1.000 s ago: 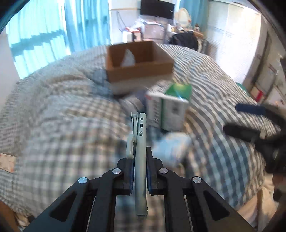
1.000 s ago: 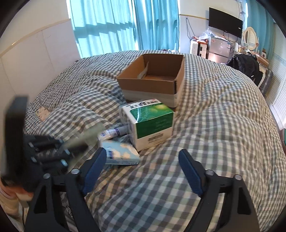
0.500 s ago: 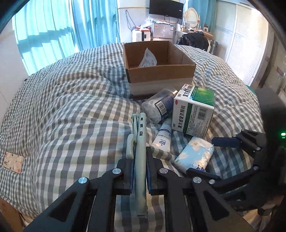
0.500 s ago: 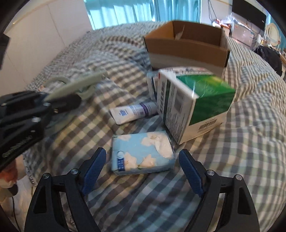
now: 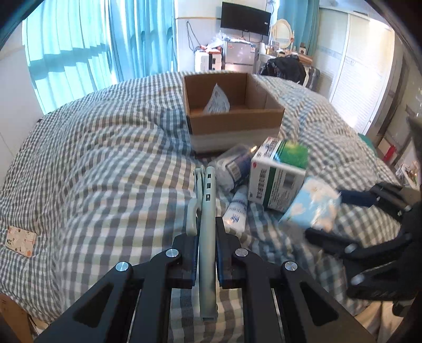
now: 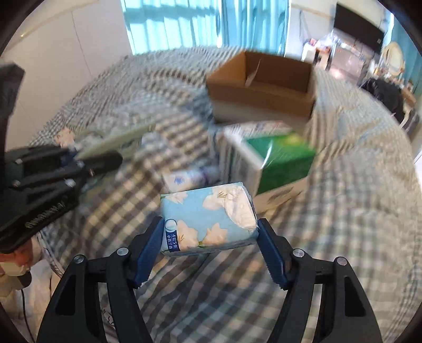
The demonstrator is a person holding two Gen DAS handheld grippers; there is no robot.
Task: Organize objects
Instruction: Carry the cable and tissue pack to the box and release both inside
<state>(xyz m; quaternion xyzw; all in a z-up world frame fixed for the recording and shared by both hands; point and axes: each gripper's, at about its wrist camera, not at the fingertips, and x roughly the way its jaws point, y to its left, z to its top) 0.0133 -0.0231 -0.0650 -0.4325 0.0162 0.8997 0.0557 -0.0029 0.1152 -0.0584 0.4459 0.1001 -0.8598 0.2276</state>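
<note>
My left gripper (image 5: pixel 207 232) is shut on a pale green clip-like tool (image 5: pixel 207 211) that sticks out forward over the checked bed. My right gripper (image 6: pixel 209 232) is shut on a blue floral tissue pack (image 6: pixel 208 213) and holds it above the bed; the pack also shows in the left wrist view (image 5: pixel 311 203). An open cardboard box (image 5: pixel 232 105) with a white sachet (image 5: pixel 217 101) inside stands further back, also in the right wrist view (image 6: pixel 263 84). A green and white medicine box (image 5: pixel 279 174), a white tube (image 5: pixel 236 208) and a clear-wrapped roll (image 5: pixel 234 166) lie in front of it.
The checked duvet (image 5: pixel 105 158) covers the whole bed. A small patterned card (image 5: pixel 21 241) lies at its left edge. Blue curtains (image 5: pixel 92 44), a TV (image 5: pixel 245 18) and cluttered furniture stand beyond the bed. A wardrobe (image 5: pixel 366 66) is at the right.
My right gripper has closed on the tissue pack and lifted it off the bed. My left gripper still holds the green tool and has shifted slightly.
</note>
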